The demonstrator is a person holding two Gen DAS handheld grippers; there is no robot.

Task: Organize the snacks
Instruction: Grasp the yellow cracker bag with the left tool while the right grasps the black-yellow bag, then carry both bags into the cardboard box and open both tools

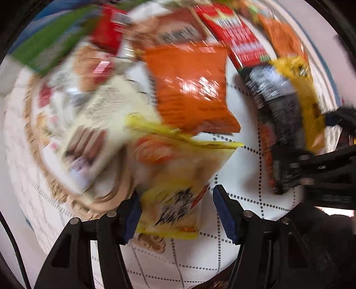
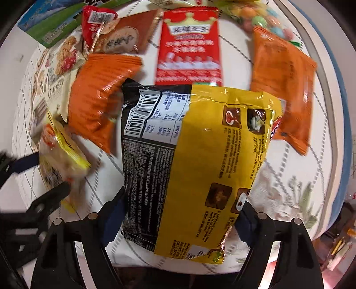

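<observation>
Left wrist view is motion-blurred; right wrist view is mostly sharp. Only the right view gives readable detail: barcode and nutrition panel on the yellow-and-black noodle pack (image 2: 195, 169), a crown on the red packet (image 2: 189, 49) just beyond it, an orange packet (image 2: 287, 86) to its far right side, a bag of coloured candies (image 2: 260, 20) beyond that. Only the left view shows the small yellow pouch (image 1: 175, 184) from above, and the woven placemat (image 1: 37, 153) under the pale wrappers.

Right gripper (image 2: 178, 220): the noodle pack sits between its jaws and fills the whole gap, blue pads against both long edges, so it is clamped on the pack. The pack lies flat on the white dotted tablecloth (image 2: 287, 186).

Left gripper (image 1: 176, 213): jaws part-way apart with the yellow pouch between them. One pad touches the pouch edge, the other stands clear with tablecloth showing in the gap. The pouch is tilted, its near end between the pads, just left of the noodle pack. A crinkled orange bag (image 1: 191, 89) lies beyond the pouch, near the noodle pack.
</observation>
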